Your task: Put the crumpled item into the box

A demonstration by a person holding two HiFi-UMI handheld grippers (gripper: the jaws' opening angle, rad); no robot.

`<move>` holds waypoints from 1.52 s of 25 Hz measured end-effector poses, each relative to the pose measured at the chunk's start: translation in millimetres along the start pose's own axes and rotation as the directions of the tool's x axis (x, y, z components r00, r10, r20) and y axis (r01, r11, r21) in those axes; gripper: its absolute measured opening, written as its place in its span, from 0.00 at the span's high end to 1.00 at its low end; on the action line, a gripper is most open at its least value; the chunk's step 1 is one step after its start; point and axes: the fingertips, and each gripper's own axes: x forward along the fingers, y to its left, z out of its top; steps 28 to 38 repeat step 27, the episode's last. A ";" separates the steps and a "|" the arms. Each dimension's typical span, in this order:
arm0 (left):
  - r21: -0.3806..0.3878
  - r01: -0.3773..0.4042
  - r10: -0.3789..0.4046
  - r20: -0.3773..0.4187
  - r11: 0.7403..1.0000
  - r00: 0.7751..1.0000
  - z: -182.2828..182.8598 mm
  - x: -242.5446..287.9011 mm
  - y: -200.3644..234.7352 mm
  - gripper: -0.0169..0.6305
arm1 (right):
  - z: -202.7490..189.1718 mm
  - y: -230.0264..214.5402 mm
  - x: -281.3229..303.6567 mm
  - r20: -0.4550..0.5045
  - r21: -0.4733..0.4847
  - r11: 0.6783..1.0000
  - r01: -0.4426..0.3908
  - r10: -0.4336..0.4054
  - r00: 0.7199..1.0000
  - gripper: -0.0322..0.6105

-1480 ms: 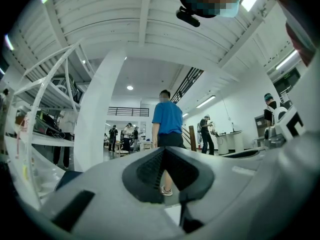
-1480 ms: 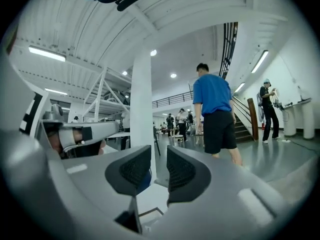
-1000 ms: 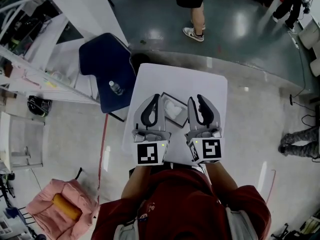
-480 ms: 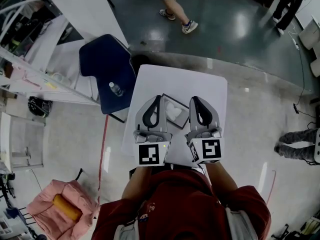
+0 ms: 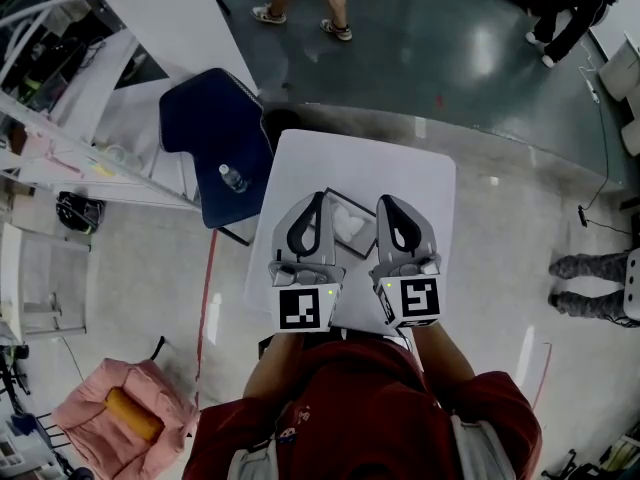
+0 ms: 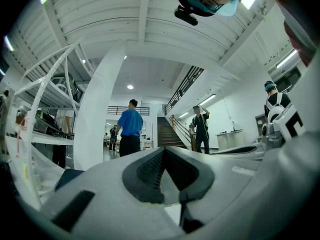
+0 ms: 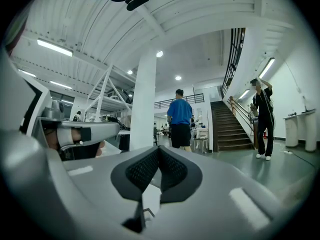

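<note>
A shallow dark-rimmed box (image 5: 368, 240) lies on the small white table (image 5: 400, 168), and a white crumpled item (image 5: 347, 221) sits inside it. My left gripper (image 5: 318, 197) is held over the box's left side and my right gripper (image 5: 386, 200) over its right side. Both are shut with nothing between their jaws. In the left gripper view the left gripper (image 6: 164, 149) points out over the table into the hall, its jaw tips together. The right gripper (image 7: 158, 148) looks the same in the right gripper view. Neither gripper view shows the box.
A dark blue chair (image 5: 210, 123) with a water bottle (image 5: 232, 178) on it stands against the table's left side. A pink bag (image 5: 115, 413) lies on the floor at lower left. People walk on the dark floor beyond the table; another person's legs (image 5: 590, 268) are at right.
Both grippers have stayed over the box, and the right one has shifted only slightly. The person beyond the table has walked to the left.
</note>
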 end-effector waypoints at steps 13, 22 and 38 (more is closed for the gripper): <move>0.011 0.011 -0.011 0.009 1.000 1.000 -0.9 0.1 -2.7 0.97 | -2.6 0.2 0.7 -0.029 -0.027 1.000 -0.008 0.007 1.000 0.95; 0.009 0.007 -0.007 0.004 1.000 1.000 -1.2 1.4 -1.7 0.97 | 2.5 -4.6 2.4 -0.026 -0.032 0.999 0.005 -0.006 1.000 0.95; 0.002 0.005 -0.005 0.000 1.000 1.000 -2.6 3.1 2.1 0.97 | -1.4 -6.0 5.5 -0.034 -0.032 0.999 0.011 -0.012 0.999 0.95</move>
